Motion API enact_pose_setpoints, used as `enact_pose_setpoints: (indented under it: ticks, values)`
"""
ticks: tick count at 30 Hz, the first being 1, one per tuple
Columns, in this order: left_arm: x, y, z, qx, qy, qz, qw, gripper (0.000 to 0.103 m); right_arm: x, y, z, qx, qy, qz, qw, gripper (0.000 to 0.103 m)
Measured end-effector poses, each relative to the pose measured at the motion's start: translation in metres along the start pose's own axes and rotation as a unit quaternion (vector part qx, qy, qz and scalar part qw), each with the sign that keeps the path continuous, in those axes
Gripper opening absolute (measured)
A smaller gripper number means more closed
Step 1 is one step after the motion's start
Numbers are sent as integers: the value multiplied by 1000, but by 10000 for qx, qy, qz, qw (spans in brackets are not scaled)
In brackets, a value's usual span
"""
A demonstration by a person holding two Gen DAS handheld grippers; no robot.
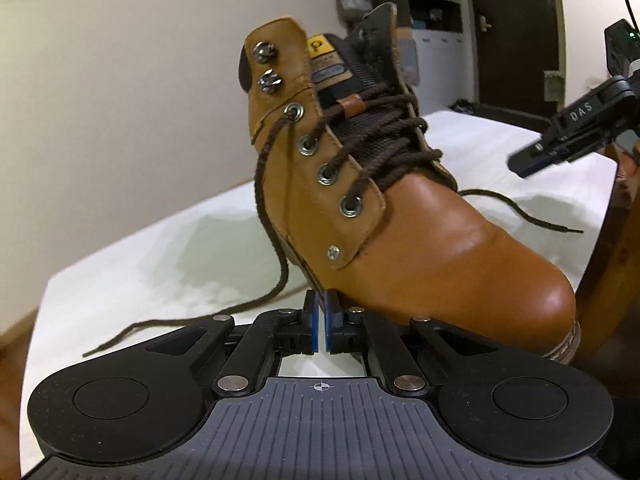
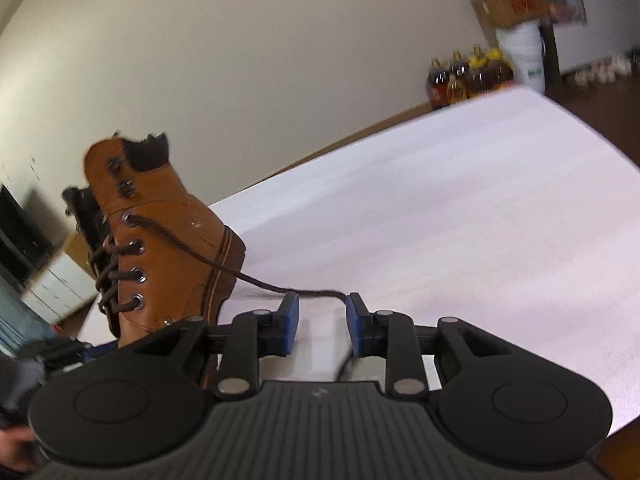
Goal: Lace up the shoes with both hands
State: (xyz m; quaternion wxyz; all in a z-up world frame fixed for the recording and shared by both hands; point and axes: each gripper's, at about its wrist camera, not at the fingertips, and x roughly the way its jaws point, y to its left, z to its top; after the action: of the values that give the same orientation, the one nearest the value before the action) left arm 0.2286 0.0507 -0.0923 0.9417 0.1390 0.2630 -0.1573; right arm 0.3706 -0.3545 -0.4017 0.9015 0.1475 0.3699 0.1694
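A tan leather boot (image 1: 400,216) with dark brown laces stands on a white table (image 1: 120,264). One lace end (image 1: 224,308) hangs from the top eyelet and trails left on the table. The other lace end (image 1: 532,216) lies to the right. My left gripper (image 1: 321,322) is shut and empty just in front of the boot's side. The right gripper shows at the right edge (image 1: 560,144). In the right wrist view the boot (image 2: 160,248) is at the left, and its lace (image 2: 280,289) runs across in front of my open right gripper (image 2: 322,322).
Several bottles (image 2: 468,76) and a white bucket (image 2: 524,56) stand on the floor beyond the table. A dark door (image 1: 512,32) and shelves are behind the boot. A wooden chair part (image 1: 612,248) is at the right. The table's far edge (image 2: 360,132) runs diagonally.
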Motion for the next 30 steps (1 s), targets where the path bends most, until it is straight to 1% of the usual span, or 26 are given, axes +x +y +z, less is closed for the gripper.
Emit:
enact_pose_setpoints:
  ticks: [3,6,9,12,14,15,16,17,18,19,20,21,22,24,26,28,30]
  values:
    - [-6,-10,1,-46,-37,136,9999,0,-5,-5,-7,-304,94,-23,9995,29]
    - [-10,-17,6,-27,-5,209,9998,0,-6,-1,-14,-629,228,-15,9978,29]
    - [-11,-24,12,123,96,291,9995,0,5,11,-12,-1092,360,-137,9933,29]
    - [-14,-27,15,163,96,320,9993,0,16,24,-9,-1539,497,-273,9865,29]
    - [-19,-27,14,123,62,287,9995,0,28,33,-9,-1703,634,-496,9821,28]
    - [-21,-27,13,111,45,264,9996,0,30,34,-10,-1704,632,-560,9817,27]
    - [-24,-26,12,113,19,222,9997,1,32,36,-11,-1722,617,-664,9809,25]
    - [-28,-25,10,129,-13,168,9998,6,36,41,-13,-1781,561,-888,9784,16]
    - [-31,-25,10,147,-41,122,9998,7,38,42,-13,-1749,539,-946,9785,8]
    - [-34,-27,11,167,-66,84,9998,7,38,42,-15,-1685,506,-922,9801,2]
    - [-37,-28,11,187,-91,47,9998,7,39,41,-16,-1604,479,-887,9819,2]
    - [-42,-30,14,207,-143,-30,9997,7,39,38,-16,-1382,469,-747,9865,2]
    - [-47,-33,16,207,-213,-126,9995,7,32,31,-16,-912,424,-385,9942,2]
    - [-56,-40,20,123,-357,-361,9986,7,15,25,-17,-221,197,182,9994,2]
    - [-65,-42,21,-77,-468,-656,9967,12,0,22,-21,410,24,786,9961,2]
    - [-70,-47,25,-292,-577,-1020,9927,16,-12,22,-26,954,-98,1373,9859,2]
    - [-70,-52,29,-395,-646,-1218,9897,17,-12,27,-29,1101,-89,1632,9804,2]
